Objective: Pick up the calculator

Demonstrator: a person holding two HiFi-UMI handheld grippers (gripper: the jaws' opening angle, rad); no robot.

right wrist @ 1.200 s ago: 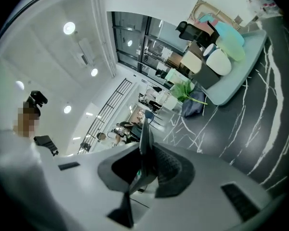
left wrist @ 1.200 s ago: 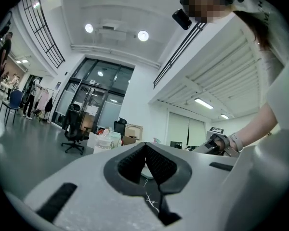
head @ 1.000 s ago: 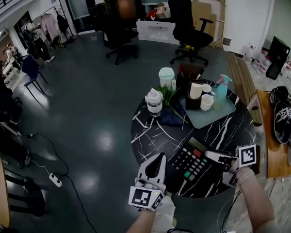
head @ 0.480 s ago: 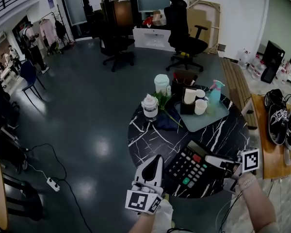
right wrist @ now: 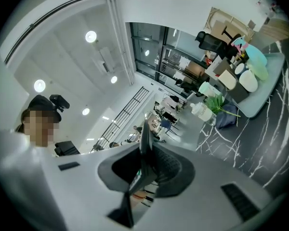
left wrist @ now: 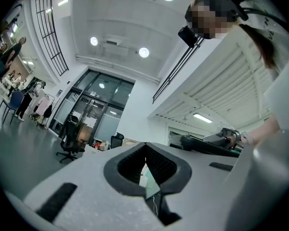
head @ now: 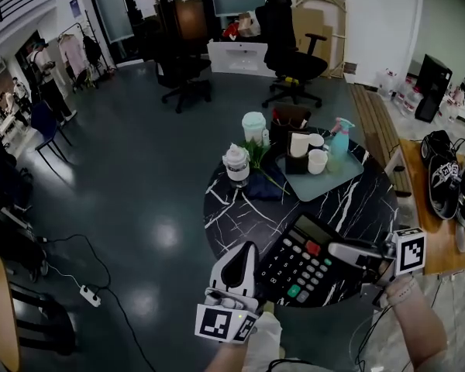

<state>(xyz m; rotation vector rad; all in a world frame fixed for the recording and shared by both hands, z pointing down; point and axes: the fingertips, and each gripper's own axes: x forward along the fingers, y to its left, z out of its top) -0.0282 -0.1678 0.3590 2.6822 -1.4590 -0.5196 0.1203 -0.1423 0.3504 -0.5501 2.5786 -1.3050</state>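
Note:
The black calculator (head: 301,259), with grey keys and one red and one green key, hangs above the near part of the round black marble table (head: 236,211). My right gripper (head: 338,250) is shut on its right edge. In the right gripper view the calculator (right wrist: 144,146) shows edge-on between the pads (right wrist: 166,170). My left gripper (head: 248,250) hovers just left of the calculator without touching it, its jaws together and empty. The left gripper view shows its closed tips (left wrist: 147,177), with the calculator (left wrist: 207,146) edge-on off to the right.
At the back of the table a teal tray (head: 353,178) carries white cups and a spray bottle (head: 339,142). A lidded jar (head: 235,163), a pale green cup (head: 253,126) and a blue cloth (head: 265,186) stand left of it. A wooden bench with shoes (head: 443,169) is at the right.
Both grippers have risen. The calculator has come up off the table in the right gripper and sits closer to the head camera. The left gripper stays beside it.

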